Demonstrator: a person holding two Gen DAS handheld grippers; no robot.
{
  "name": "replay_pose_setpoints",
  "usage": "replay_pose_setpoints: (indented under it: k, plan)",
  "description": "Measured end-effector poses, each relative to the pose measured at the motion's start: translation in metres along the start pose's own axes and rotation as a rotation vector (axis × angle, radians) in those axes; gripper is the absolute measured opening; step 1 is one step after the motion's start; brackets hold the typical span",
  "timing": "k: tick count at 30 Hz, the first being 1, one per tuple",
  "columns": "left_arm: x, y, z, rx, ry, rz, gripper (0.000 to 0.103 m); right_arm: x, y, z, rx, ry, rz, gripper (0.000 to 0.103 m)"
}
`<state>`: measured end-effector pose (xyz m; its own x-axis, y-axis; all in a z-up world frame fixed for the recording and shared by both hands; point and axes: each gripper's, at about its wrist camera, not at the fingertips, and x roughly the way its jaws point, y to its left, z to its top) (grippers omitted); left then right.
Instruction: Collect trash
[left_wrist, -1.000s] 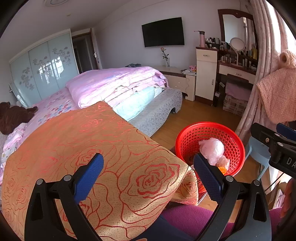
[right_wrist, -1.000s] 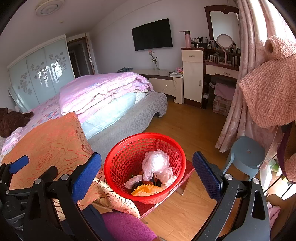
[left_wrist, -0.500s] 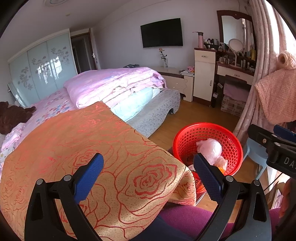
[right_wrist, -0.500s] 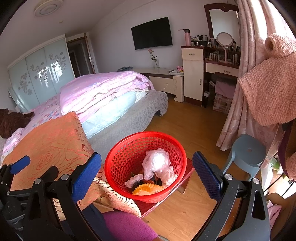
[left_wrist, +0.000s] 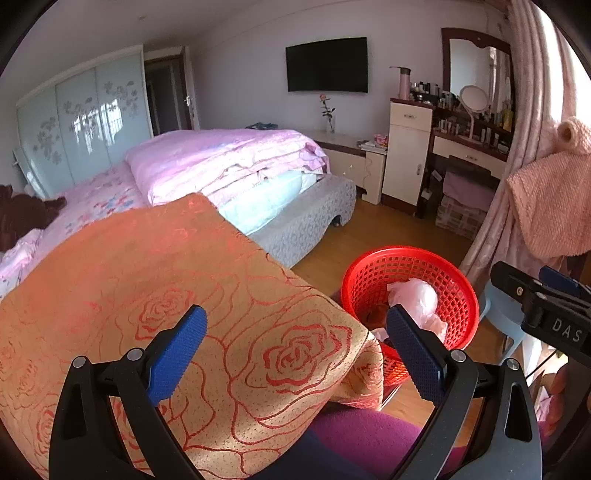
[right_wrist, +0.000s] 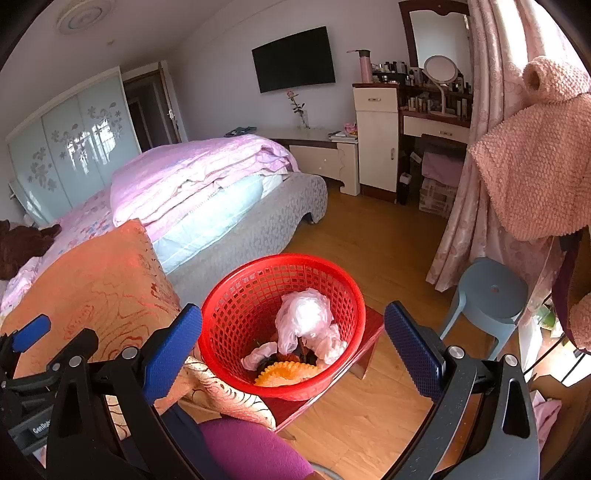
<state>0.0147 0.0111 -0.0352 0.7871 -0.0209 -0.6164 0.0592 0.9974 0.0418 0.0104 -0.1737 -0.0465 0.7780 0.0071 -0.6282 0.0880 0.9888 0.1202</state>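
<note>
A red mesh basket (right_wrist: 236, 295) stands on a low red stool beside the bed. Inside it lie a crumpled clear plastic bag (right_wrist: 304, 321), white scraps and an orange-yellow piece (right_wrist: 284, 373). My right gripper (right_wrist: 293, 349) hangs open just above and in front of the basket, nothing between its blue pads. In the left wrist view the same basket (left_wrist: 458, 284) sits to the right, with the pink-tinted bag (left_wrist: 415, 299) showing over its rim. My left gripper (left_wrist: 295, 354) is open above an orange rose-patterned blanket (left_wrist: 166, 295), holding nothing.
A bed with pink quilts (right_wrist: 192, 177) fills the left. A grey plastic stool (right_wrist: 487, 295) stands right of the basket, by pink curtains (right_wrist: 491, 110) and a hanging pink knit garment (right_wrist: 535, 162). A purple-clad leg (right_wrist: 251, 450) is below. The wooden floor (right_wrist: 369, 236) runs toward a dresser (right_wrist: 376, 140).
Both views have shifted only slightly; the basket sits a little further left in the left wrist view. Both grippers remain open and empty.
</note>
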Motion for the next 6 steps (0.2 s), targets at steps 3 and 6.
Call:
replay_pose_setpoints:
  k: [3, 6]
  plan:
    - [-0.001, 0.004, 0.000, -0.013, 0.002, 0.007, 0.094, 0.003, 0.001, 0.002, -0.014, 0.007, 0.002, 0.096]
    - [-0.002, 0.009, -0.001, -0.023, 0.007, 0.028, 0.094, 0.004, 0.009, -0.001, -0.036, 0.011, 0.009, 0.096]
